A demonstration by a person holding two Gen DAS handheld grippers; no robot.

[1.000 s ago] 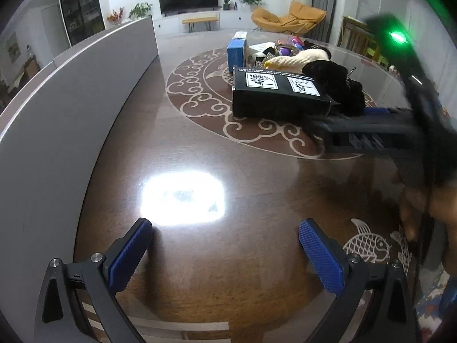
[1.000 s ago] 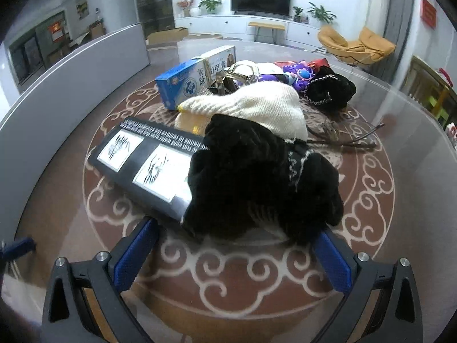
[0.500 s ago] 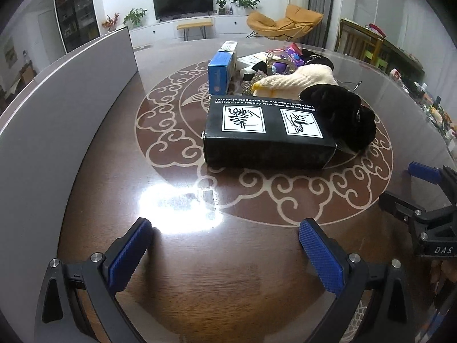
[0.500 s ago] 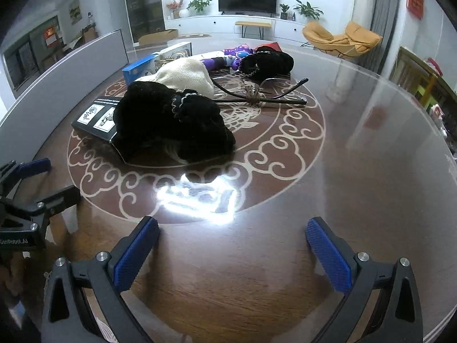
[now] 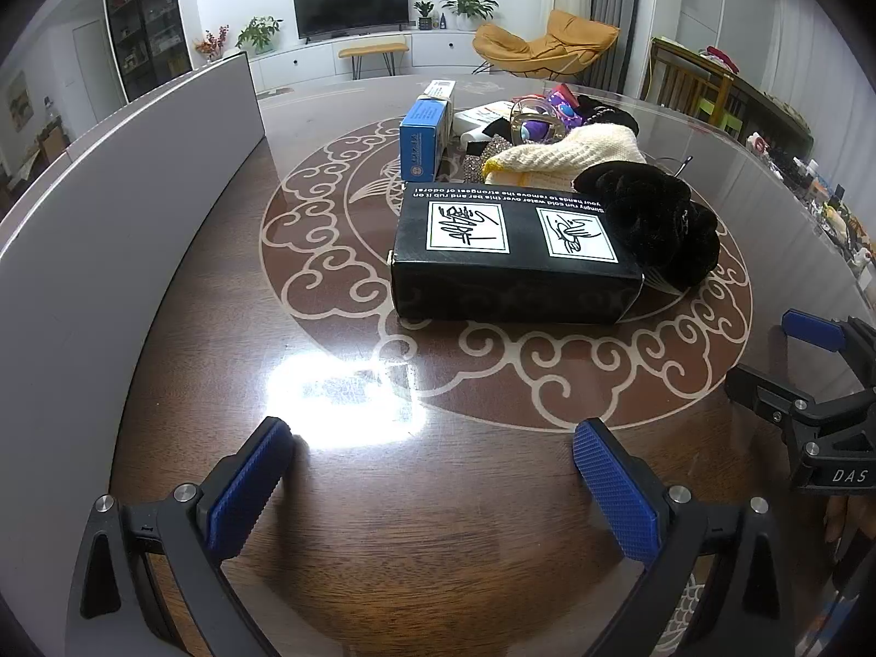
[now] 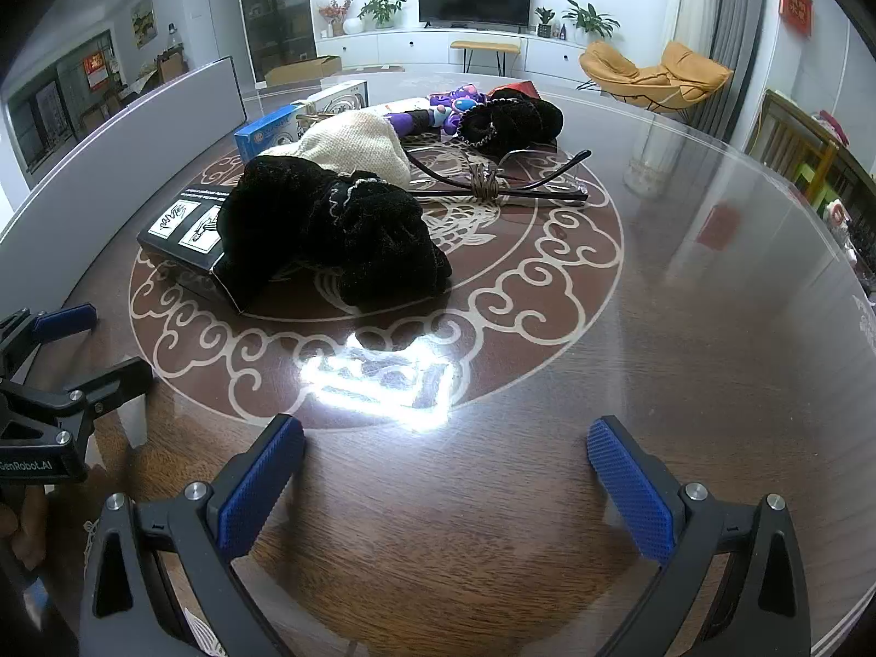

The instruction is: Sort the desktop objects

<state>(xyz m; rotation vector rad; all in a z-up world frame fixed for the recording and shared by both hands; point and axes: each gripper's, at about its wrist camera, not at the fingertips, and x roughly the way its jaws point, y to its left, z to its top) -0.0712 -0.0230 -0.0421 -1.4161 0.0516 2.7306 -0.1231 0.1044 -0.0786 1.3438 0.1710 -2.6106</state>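
Note:
A pile of objects lies mid-table: a black box [image 5: 509,257] [image 6: 183,230], a black fuzzy cloth [image 5: 651,222] [image 6: 334,230] partly on it, a cream knit hat [image 5: 569,156] [image 6: 356,145], a blue box [image 5: 424,134] [image 6: 268,131], eyeglasses [image 6: 493,186], a purple toy [image 6: 454,107] and a black scrunchie [image 6: 509,120]. My left gripper [image 5: 432,487] is open and empty, low over the table, short of the black box. My right gripper [image 6: 449,487] is open and empty, near the table's front, short of the black cloth.
A grey upright panel [image 5: 109,202] [image 6: 126,131] curves along the table's left side. The round table [image 6: 684,301] has a glossy glass top with a white swirl pattern. Each gripper shows at the edge of the other's view [image 5: 816,383] [image 6: 49,372].
Both grippers have drawn back from the pile toward the table's near edge; the right one was close up against the black cloth a second ago. Both stay open.

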